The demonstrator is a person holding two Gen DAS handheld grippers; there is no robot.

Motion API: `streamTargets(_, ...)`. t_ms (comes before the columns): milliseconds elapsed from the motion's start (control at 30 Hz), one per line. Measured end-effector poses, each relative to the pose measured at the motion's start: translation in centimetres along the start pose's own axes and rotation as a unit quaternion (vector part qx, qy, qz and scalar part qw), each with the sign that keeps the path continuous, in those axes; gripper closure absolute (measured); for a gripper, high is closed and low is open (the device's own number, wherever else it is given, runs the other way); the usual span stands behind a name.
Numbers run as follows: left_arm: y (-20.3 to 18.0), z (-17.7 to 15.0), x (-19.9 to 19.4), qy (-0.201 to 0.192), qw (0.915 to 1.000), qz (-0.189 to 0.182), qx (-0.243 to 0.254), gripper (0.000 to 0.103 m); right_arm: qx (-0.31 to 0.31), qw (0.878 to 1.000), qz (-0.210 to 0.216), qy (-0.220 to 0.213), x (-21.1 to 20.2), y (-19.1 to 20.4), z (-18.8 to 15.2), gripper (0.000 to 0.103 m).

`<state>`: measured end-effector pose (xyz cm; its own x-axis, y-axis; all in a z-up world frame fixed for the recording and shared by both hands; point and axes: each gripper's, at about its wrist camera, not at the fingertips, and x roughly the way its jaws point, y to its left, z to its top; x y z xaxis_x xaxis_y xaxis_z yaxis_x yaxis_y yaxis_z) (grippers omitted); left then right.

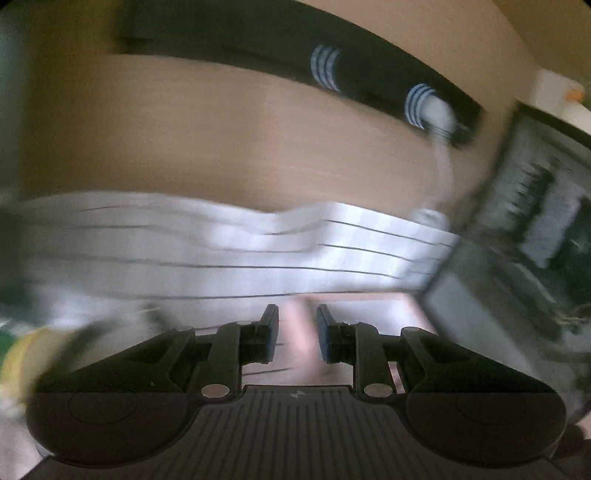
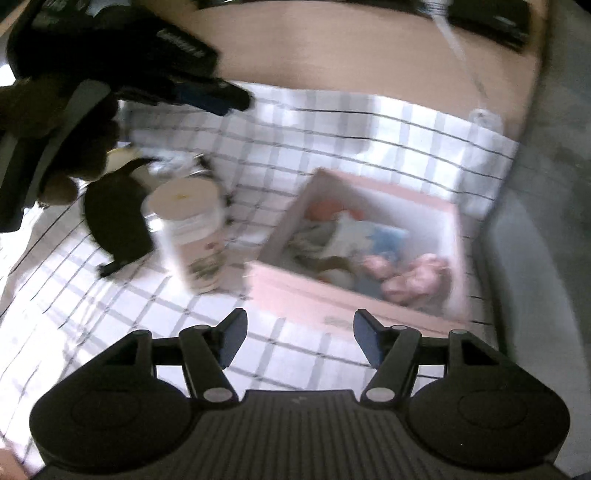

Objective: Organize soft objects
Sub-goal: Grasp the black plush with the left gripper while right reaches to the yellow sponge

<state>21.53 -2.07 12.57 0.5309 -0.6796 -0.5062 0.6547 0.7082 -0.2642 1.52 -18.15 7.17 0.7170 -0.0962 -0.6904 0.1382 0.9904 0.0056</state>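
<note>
A pink open box (image 2: 295, 291) sits on a checked cloth (image 2: 332, 129). It holds soft items, among them pink plush (image 2: 417, 277) and a blue and white piece (image 2: 373, 232). My right gripper (image 2: 299, 325) hovers over the cloth just short of the box's near wall, jaws wide apart with nothing between them. My left gripper (image 2: 221, 98), held by a hand, reaches in from the upper left. In its own blurred view the left gripper (image 1: 297, 314) has only a narrow gap, and a pale pink shape (image 1: 299, 332) fills that gap. Whether that shape is gripped or lies behind is unclear.
A white canister (image 2: 192, 236) stands left of the box, with a black soft object (image 2: 118, 218) beside it. A grey upholstered surface (image 2: 535, 221) borders the right. A white cable (image 1: 443, 166) crosses the brown table (image 1: 221, 129) to a black strip (image 1: 258, 33) at the back.
</note>
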Motion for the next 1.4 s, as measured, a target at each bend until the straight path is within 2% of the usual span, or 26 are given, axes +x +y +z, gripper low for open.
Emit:
streamTargets(67,3.2,-1.6,-2.4,-0.021,0.9984,0.038,-0.035,0.078,-0.018,1.000,0.020,0.003,-0.1,2.0,0.2,0.039)
streamTargets(133,6.9,-3.6,-4.7,-0.033,0.9934,0.072,-0.083,0.078,-0.038,0.998,0.047,0.006,-0.1,4.2,0.4,0.039)
streamTargets(267,12.4,-7.0,-7.0,-0.011,0.9821,0.106,-0.156,0.078,-0.075,0.993,0.093,0.004,0.4,8.7,1.6,0.039)
streamTargets(400,14.9,-9.2,-7.4,0.011,0.9793,0.089,-0.182,0.078,-0.106,0.987,0.118,0.003,1.4,12.3,2.9,0.039)
streamTargets(500,15.9,-10.2,-6.7,0.022,0.9715,0.067,-0.226,0.078,-0.124,0.985,0.122,0.012,2.3,14.5,3.5,0.039)
streamTargets(667,16.1,-10.9,-5.1,0.008,0.9613,0.045,-0.272,0.078,-0.138,0.982,0.122,0.043,3.0,16.3,2.6,0.039)
streamTargets(833,16.1,-10.2,-2.5,0.019,0.9584,0.063,-0.278,0.078,-0.146,0.982,0.106,0.061,3.1,16.3,1.6,0.039)
streamTargets(1033,15.6,-10.1,0.8,0.043,0.9652,0.061,-0.251,0.073,-0.129,0.987,0.081,0.059,2.7,15.2,1.4,0.039)
streamTargets(1133,15.4,-10.2,2.1,0.061,0.9675,0.048,-0.240,0.073,-0.120,0.989,0.069,0.058,2.8,14.6,1.4,0.039)
streamTargets(1200,15.5,-10.3,2.8,0.079,0.9667,0.024,-0.242,0.072,-0.113,0.990,0.063,0.063,3.1,14.2,1.5,0.039)
streamTargets(1267,15.5,-10.4,2.9,0.084,0.9657,0.014,-0.245,0.073,-0.109,0.990,0.059,0.067,3.3,14.1,1.5,0.039)
streamTargets(1400,15.4,-10.4,1.8,0.081,0.9692,0.004,-0.233,0.079,-0.110,0.990,0.060,0.067,3.4,14.1,1.7,0.039)
